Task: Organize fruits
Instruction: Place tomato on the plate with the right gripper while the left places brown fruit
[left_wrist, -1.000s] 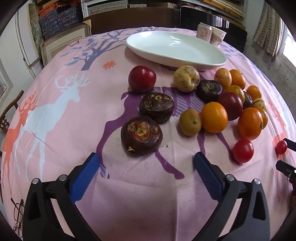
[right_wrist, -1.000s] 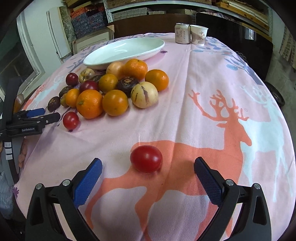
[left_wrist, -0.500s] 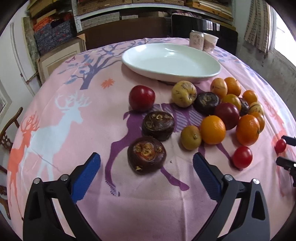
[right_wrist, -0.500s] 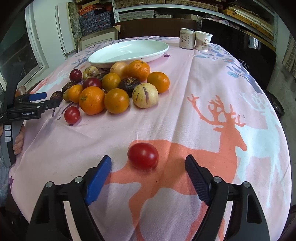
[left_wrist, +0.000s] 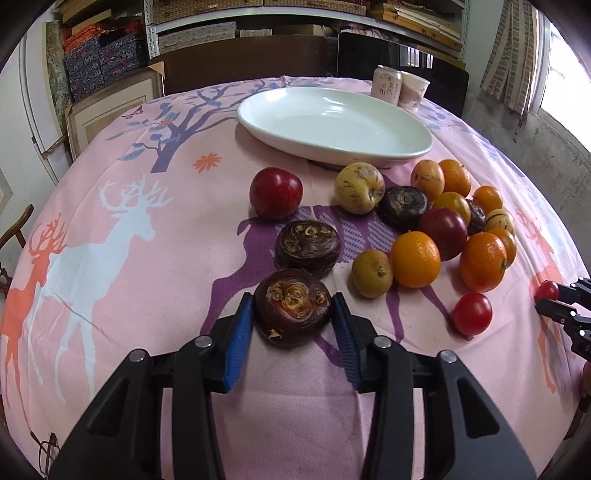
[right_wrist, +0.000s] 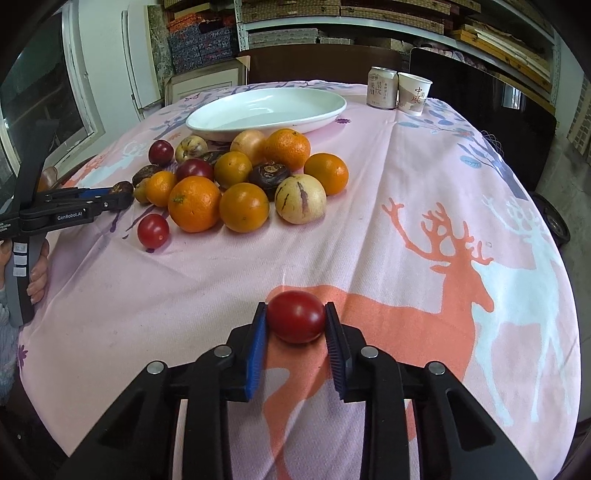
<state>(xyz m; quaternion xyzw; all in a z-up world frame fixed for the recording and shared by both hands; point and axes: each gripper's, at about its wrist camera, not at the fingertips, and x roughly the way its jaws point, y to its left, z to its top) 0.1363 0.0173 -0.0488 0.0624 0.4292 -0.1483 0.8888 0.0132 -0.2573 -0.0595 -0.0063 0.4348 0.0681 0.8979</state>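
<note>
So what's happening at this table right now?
A person holds a claw in each hand over a pile of fruit on a pink deer-print tablecloth. The left claw has its pads against the sides of a dark water chestnut; the right claw is shut on a red tomato lying apart from the pile. Both fruits appear to rest on the cloth. The white oval plate behind the pile holds nothing yet.

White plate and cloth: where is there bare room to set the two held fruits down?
The white plate holds nothing. Bare cloth lies right of the fruit pile, across the orange deer. Crowded: between plate and cherry tomato.
</note>
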